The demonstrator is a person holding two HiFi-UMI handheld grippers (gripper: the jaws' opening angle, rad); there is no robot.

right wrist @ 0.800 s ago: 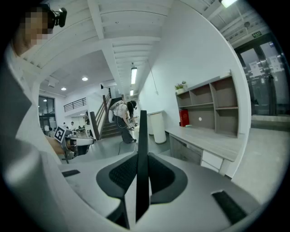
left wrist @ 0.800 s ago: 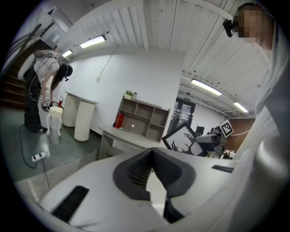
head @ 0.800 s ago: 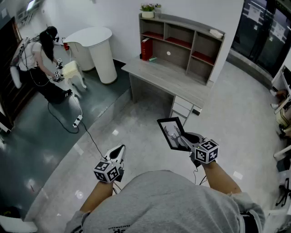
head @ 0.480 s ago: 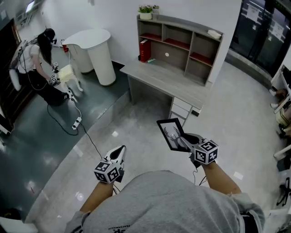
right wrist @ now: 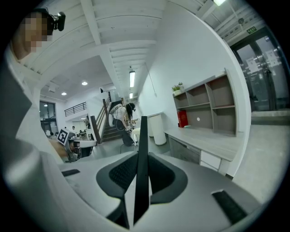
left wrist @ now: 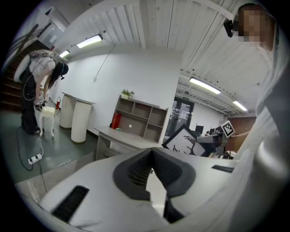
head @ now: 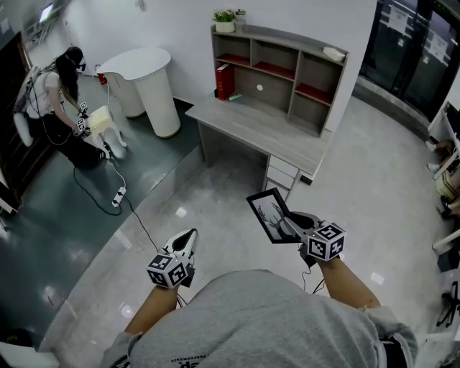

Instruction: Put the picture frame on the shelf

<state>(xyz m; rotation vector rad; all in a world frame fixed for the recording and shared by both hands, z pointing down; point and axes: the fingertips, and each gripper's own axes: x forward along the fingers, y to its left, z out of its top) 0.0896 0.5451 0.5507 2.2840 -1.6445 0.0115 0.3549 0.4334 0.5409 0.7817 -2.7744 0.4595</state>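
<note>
My right gripper [head: 290, 224] is shut on the lower edge of a black picture frame [head: 270, 213] holding a deer drawing, carried tilted over the floor in front of me. In the right gripper view the frame [right wrist: 142, 158] stands edge-on between the two pads. My left gripper [head: 188, 238] hangs low at the left, shut with nothing in it. From the left gripper view the frame [left wrist: 185, 142] shows to the right. The wooden shelf [head: 282, 70] stands on a grey desk [head: 253, 131] against the white wall, some way ahead of both grippers.
A red book [head: 224, 80] stands in the shelf's lower left compartment and a potted plant [head: 225, 21] on top. A white round counter [head: 154, 85] is left of the desk. A person [head: 56, 97] crouches far left; a cable and power strip [head: 118, 194] cross the floor.
The desk and shelf have slid a little left and down in the head view. The frame stays in my right gripper, turned slightly. My left gripper has hardly moved.
</note>
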